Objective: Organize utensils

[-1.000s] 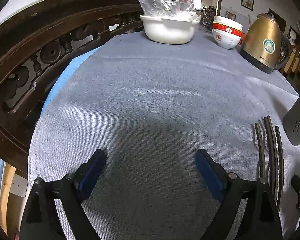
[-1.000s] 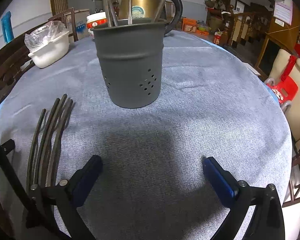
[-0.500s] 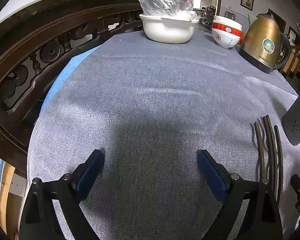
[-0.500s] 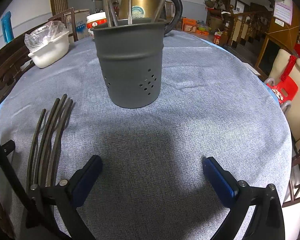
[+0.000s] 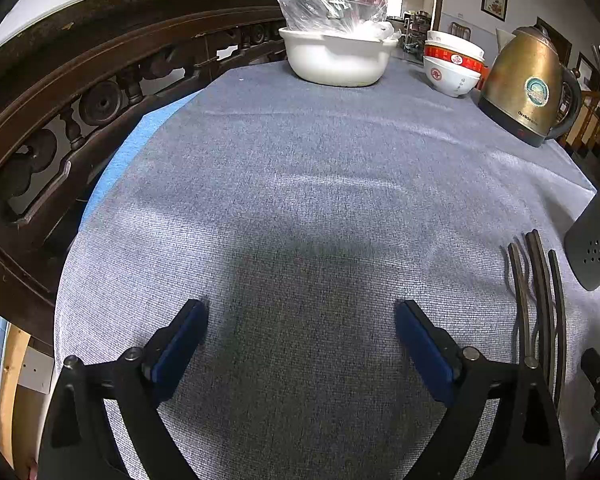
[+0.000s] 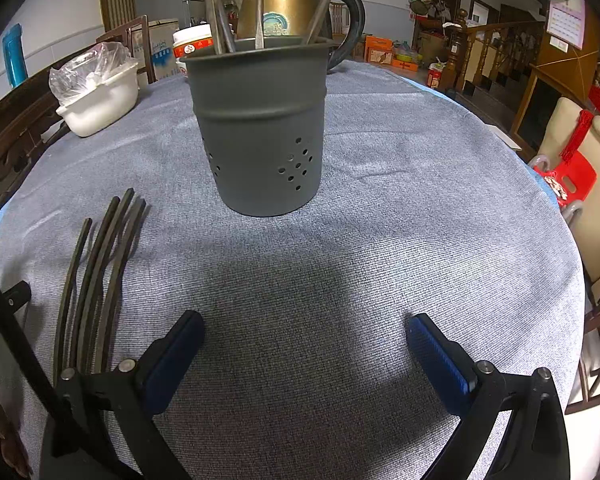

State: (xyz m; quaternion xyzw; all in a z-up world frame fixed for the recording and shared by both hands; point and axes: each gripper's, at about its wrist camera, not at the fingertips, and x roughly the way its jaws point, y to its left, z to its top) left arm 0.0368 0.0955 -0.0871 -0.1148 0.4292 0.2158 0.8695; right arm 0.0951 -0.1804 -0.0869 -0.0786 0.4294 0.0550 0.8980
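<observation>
Both tongs (image 5: 300,320) (image 6: 306,332) gape empty; my right pair sits nearer the long dark chopsticks (image 6: 100,264), pointing lengthwise toward the grey perforated metal holder (image 6: 260,132).

1. Left gripper (image 5: 302,320): black angular arms, blue ribbed pads on the jaws, silver screws at the joints.
2. Right gripper (image 6: 306,332): same black arms, blue pads, silver screws near the pads.
</observation>
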